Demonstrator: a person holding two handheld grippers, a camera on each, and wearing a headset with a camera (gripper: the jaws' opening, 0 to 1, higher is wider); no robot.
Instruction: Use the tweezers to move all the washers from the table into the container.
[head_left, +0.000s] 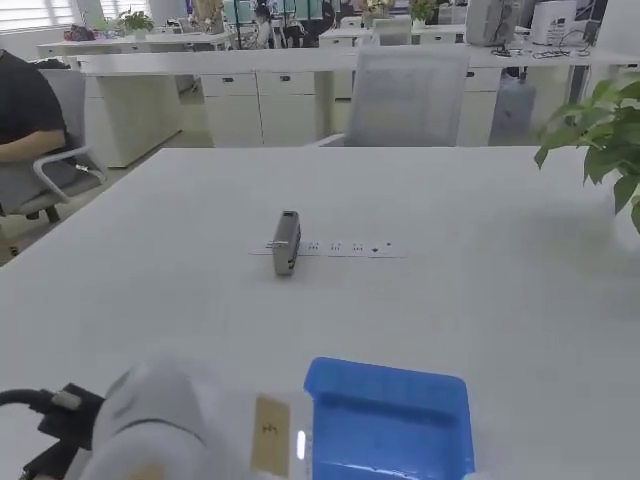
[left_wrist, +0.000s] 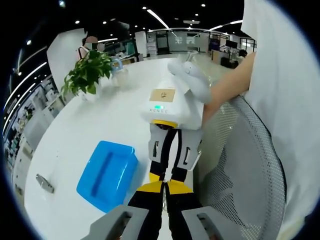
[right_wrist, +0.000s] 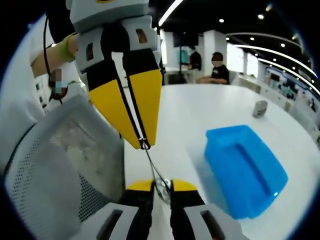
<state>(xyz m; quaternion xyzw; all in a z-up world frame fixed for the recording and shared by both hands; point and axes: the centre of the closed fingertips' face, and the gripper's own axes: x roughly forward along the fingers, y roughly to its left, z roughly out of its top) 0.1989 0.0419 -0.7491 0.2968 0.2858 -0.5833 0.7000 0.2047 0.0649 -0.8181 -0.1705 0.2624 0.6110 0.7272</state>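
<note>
We've got a mesh chair back (right_wrist: 60, 165) left of the jaws of the right gripper (right_wrist: 161, 187), with the blue container (right_wrist: 220, 165) right of them on the table (right_wrist: 190, 110). The right gripper and the left gripper (right_wrist: 144, 145) both clench the thin steel tweezers (right_wrist: 152, 165), strung between their jaws.

Tabletop (head_left: 480, 300) free between container (head_left: 390, 420) and metal block (head_left: 287, 242).

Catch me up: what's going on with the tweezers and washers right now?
Both grippers hold the tweezers near the edge of the table. The left gripper pinches one end and the right gripper clamps the other, probably a regrip. The washers lie in a row mid-table beside a small metal object. I can make out none in the blue container.
</note>
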